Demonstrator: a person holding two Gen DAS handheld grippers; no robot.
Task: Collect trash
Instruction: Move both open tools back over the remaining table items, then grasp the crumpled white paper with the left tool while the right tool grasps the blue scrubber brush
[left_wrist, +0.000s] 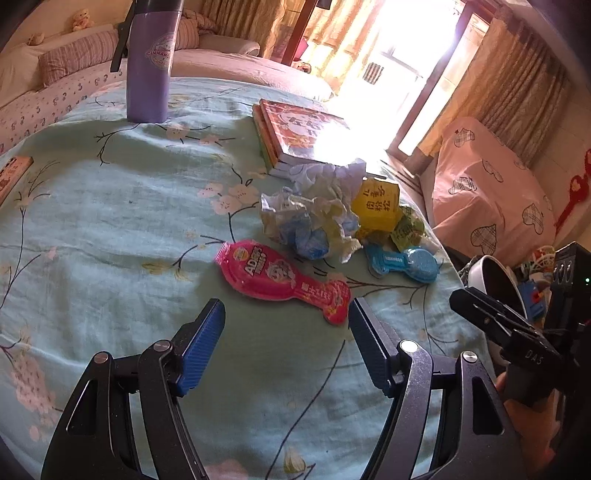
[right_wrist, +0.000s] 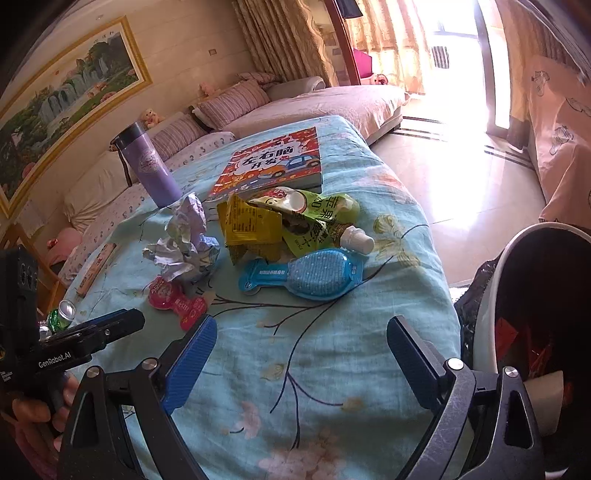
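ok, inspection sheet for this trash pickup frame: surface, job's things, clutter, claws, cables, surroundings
surface: table under a light blue floral cloth, wrinkled.
job's things: pink wrapper nearest the left claw; blue wrapper; crumpled paper; yellow packet; green pouch with a white spout; trash bin at the table's right edge, black liner, some trash inside.
clutter: purple bottle upright; books stacked; a green can at the left edge.
claws: left claw open, nothing between the pads; right claw open, empty, above bare cloth.
cables: nothing seen.
surroundings: sofa with striped cushions, framed landscape picture, curtains, bright doorway.
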